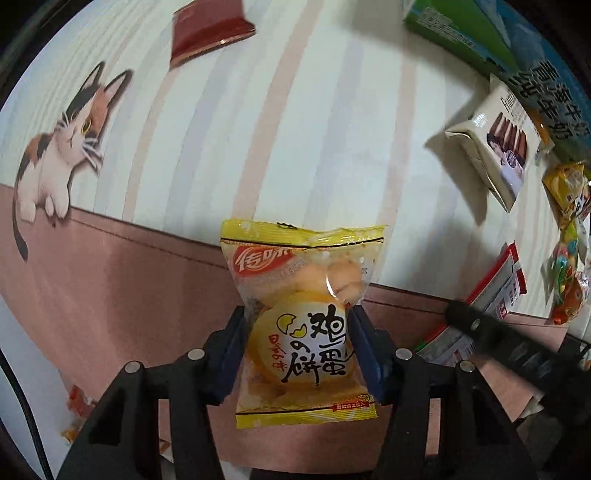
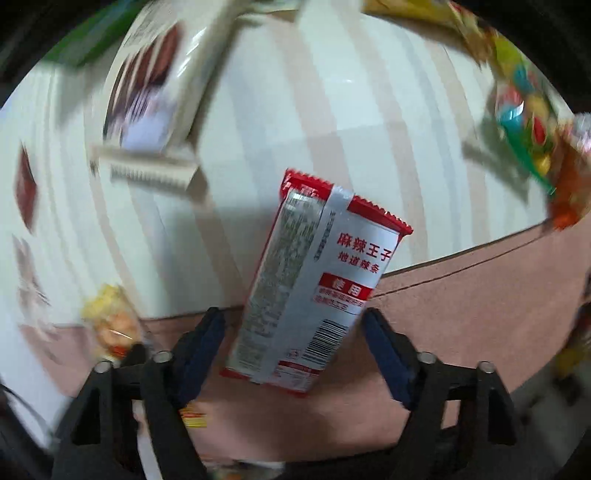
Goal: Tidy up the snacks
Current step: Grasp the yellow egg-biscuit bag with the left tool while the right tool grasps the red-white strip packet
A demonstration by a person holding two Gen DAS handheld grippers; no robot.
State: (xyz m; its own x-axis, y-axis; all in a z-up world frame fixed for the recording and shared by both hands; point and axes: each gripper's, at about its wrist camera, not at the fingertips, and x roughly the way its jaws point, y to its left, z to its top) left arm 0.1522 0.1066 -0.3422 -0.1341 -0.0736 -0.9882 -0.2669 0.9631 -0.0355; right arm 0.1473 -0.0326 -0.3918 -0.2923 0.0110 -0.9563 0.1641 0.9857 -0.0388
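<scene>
A yellow egg-cake packet (image 1: 303,266) sits upright between the blue pads of my left gripper (image 1: 297,314), which is shut on its lower half and points down at the tablecloth. The same packet shows blurred at the lower left of the right wrist view (image 2: 110,321). A red-and-silver spicy-strip packet (image 2: 332,258) lies on the cloth between the fingers of my right gripper (image 2: 294,314). A gap shows at its left pad and the right pad is close to the packet's edge, so it is open around the packet. That packet (image 1: 498,280) also shows at the right of the left wrist view.
The striped tablecloth (image 1: 295,110) has a pink band and a cat print (image 1: 70,140). A cream biscuit-stick box (image 1: 495,147), a green and blue milk carton (image 1: 461,29), a dark red packet (image 1: 207,33) and colourful candy bags (image 1: 565,258) lie around.
</scene>
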